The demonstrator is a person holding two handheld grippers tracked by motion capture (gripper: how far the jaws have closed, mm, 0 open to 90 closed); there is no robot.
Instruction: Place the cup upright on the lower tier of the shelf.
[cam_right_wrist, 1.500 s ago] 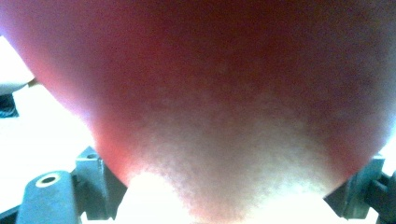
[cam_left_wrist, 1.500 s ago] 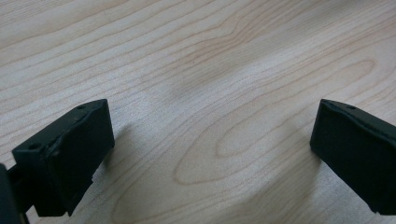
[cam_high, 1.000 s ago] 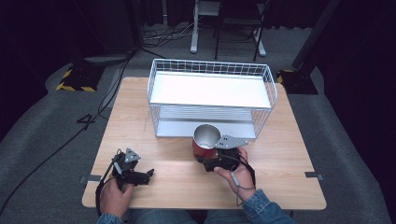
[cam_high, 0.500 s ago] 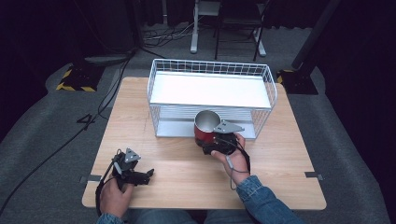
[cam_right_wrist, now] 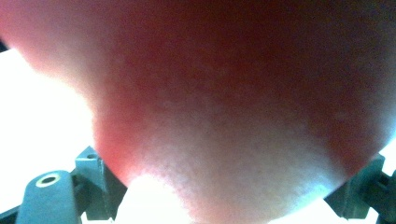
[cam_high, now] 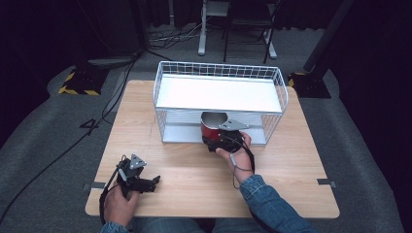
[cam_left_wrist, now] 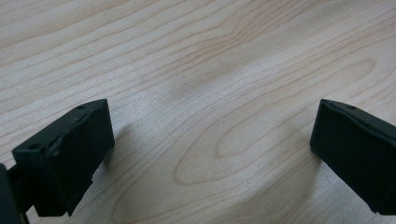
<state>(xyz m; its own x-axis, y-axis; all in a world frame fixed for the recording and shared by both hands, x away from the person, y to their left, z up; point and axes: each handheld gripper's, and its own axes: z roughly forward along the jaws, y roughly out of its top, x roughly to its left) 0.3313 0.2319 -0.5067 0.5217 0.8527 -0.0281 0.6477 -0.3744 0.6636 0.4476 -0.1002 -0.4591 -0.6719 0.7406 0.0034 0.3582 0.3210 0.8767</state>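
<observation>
- The right gripper (cam_high: 221, 141) pinches a red cup (cam_high: 213, 127), its red wall pressed close between the jaws in the right gripper view.
- The cup sits at the open front of the white wire rack (cam_high: 218, 102), near the bench (cam_high: 291, 165) middle, apparently entering the lower shelf.
- Placing and release look still to come.
- The left gripper (cam_high: 145, 183) rests spread and empty near the bench's front left corner.

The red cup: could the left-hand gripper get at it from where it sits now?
Probably not easily: the red cup is clamped in the right gripper at the wire rack; the left gripper rests open, far across the table.
</observation>
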